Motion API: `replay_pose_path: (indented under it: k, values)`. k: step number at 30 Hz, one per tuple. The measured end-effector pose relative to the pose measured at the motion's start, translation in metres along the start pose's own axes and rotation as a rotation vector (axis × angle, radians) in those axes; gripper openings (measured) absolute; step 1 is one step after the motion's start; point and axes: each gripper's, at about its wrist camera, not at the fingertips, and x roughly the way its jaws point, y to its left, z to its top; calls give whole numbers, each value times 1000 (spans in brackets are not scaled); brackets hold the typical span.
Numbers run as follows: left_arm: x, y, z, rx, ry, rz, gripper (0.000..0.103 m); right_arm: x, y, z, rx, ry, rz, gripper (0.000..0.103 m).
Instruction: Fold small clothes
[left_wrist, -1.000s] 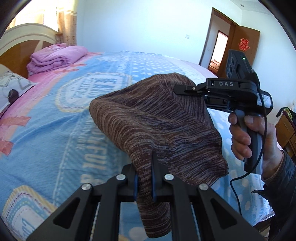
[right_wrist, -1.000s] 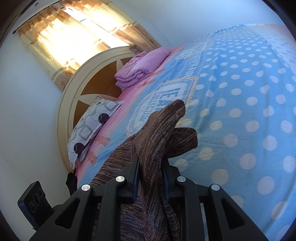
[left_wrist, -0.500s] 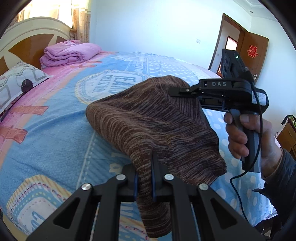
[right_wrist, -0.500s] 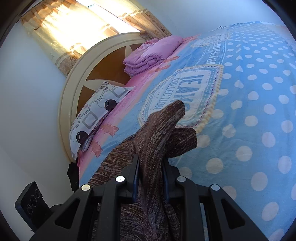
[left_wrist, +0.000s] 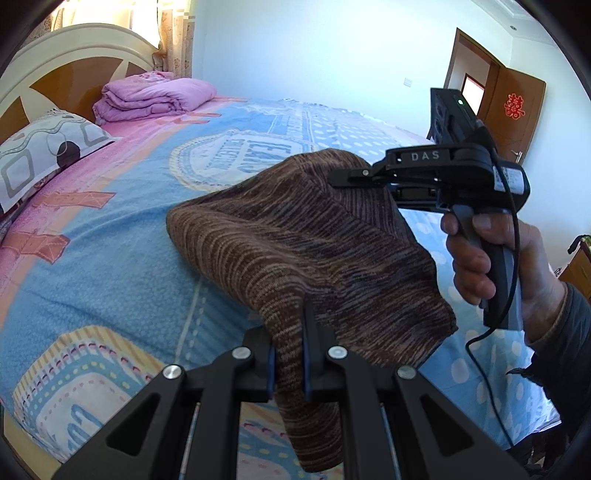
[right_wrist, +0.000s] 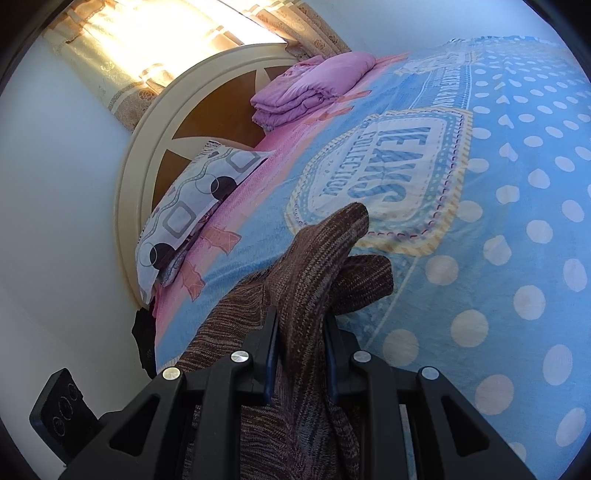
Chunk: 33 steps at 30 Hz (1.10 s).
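Left gripper: the left gripper (left_wrist: 290, 354) sits at 6 o'clock of the left view; its two fingers are pressed together on a fold of the knit, and the cloth fills the gap between them.
Right gripper: in the left view the right gripper (left_wrist: 334, 178) comes in from 3 o'clock, and the right hand (left_wrist: 491, 258) holds its handle. In its own view the right gripper (right_wrist: 300, 345) is clamped on a thick bunch of the knit between both fingers.
Knit: the brown striped knit (left_wrist: 306, 240) hangs in the air between the two grippers, above the bed. One corner is in the left gripper and the opposite top edge is in the right one. A loose end drops below the left fingers toward 6 o'clock. In the right view the knit (right_wrist: 321, 258) stands up past the fingers toward 12 o'clock.
Bed: the bed (left_wrist: 110, 266) has a blue and pink cover, with white dots on the part (right_wrist: 517, 221) at 3 o'clock of the right view.
Pillow: a patterned pillow (left_wrist: 44, 151) lies at 9 o'clock, against the headboard (left_wrist: 55, 70).
Quilt: a folded purple quilt (left_wrist: 155, 98) lies at 11 o'clock, near the pillow.
Door: a brown door (left_wrist: 517, 99) stands open at 2 o'clock.
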Motion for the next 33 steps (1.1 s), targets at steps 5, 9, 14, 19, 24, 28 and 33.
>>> replay_pose_path:
  k: [5,9,14,19,24,28,33]
  values:
    - [4,8,-9,-5,15,10,11,14,1,-1,2,23,8,21]
    - [6,11,-14,-12,28,8,11,22,0,-4,4,34,8,21]
    - [10,16,-19,-27,38,-1,11,30,-4,-3,19,44,-2,21]
    - [19,16,-29,-36,66,3,11,35,-11,-4,25,53,-27,21]
    - [24,19,-33,-43,71,11,20,41,-20,-7,32,58,-62,22]
    - [18,9,-34,16,63,77,33,50,-35,-13,53,78,-98,23]
    - [-15,-10,-28,101,-18,123,58,31,-27,-18,35,16,-99,32]
